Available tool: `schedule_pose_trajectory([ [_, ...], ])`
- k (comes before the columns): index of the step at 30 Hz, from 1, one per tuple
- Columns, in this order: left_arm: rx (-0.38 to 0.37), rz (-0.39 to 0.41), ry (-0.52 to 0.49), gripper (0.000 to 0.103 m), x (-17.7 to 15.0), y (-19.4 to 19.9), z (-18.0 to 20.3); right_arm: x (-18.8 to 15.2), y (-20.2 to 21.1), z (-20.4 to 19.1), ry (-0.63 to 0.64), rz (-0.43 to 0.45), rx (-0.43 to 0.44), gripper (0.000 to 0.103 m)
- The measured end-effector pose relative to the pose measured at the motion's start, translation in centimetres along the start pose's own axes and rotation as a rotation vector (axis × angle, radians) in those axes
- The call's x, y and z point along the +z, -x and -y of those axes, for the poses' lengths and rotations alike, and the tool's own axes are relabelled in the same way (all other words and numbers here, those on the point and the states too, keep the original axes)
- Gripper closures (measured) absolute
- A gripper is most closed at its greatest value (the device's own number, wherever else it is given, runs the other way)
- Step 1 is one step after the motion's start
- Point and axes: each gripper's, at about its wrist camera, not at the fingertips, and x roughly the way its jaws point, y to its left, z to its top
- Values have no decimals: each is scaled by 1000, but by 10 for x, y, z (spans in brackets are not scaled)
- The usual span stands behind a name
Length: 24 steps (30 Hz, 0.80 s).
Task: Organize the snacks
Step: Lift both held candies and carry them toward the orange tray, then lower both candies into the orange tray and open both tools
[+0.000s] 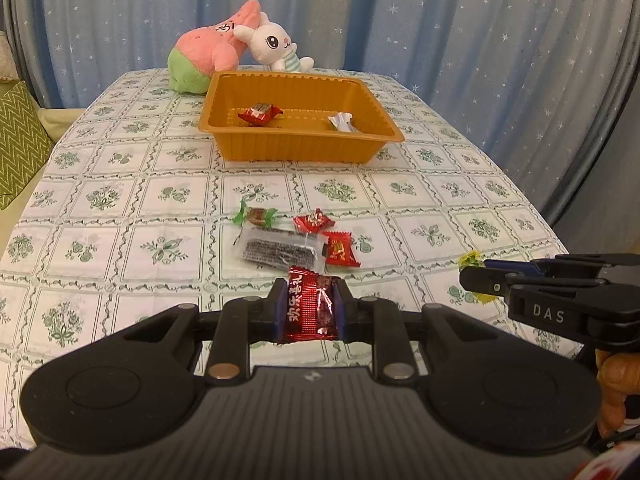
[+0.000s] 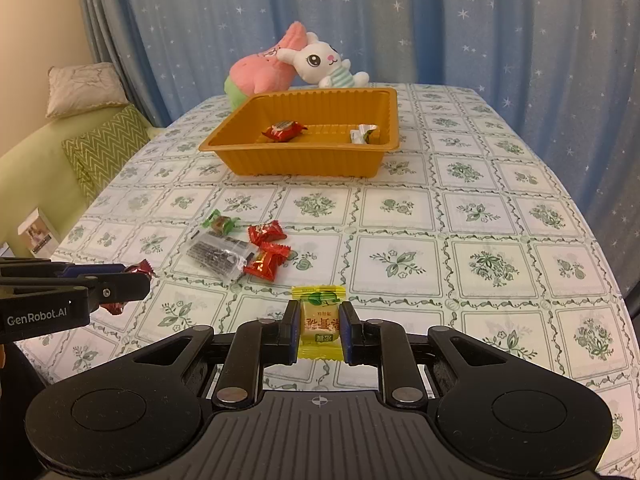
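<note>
Tray (image 1: 300, 146) of orange plastic sits on the table (image 1: 120, 184) in the upper middle of both views, and it holds two sweets: a red-wrapped candy (image 1: 260, 114) toward its left and a silver-wrapped candy (image 1: 341, 122) toward its right. Behind it lie a pink plush star (image 1: 208, 54) and a white plush rabbit (image 1: 274, 46), touching each other.

In the left wrist view, the left gripper (image 1: 308, 306) has its fingers closed narrow on a dark red foil snack (image 1: 310, 304), which fills the gap between them at lower centre. In the right wrist view, the right gripper (image 2: 320, 330) clamps a yellow candy (image 2: 320, 320) the same way.

Between the grippers and the tray, a loose cluster rests on the table: a green-twist candy (image 2: 220, 222), a clear packet of dark snack (image 2: 218, 256), and two red candies (image 2: 267, 233) (image 2: 267, 265), the nearer one touching the packet.
</note>
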Motion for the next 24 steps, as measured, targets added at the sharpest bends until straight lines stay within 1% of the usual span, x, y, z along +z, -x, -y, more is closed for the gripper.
schedule_pose_trajectory([
  [5,-5,16,-4,82,17,-9,-2,13,-8,3,6,6,3,83],
  [9,-5,32,-3,82,36,-21,-7,31,-19,8,11,16,7,83],
  [16,0,58,-3,82,77,-50,-19,77,-47,17,20,43,20,83],
  [24,13,95,0,82,133,-86,-42,137,-89,27,-12,59,46,83],
])
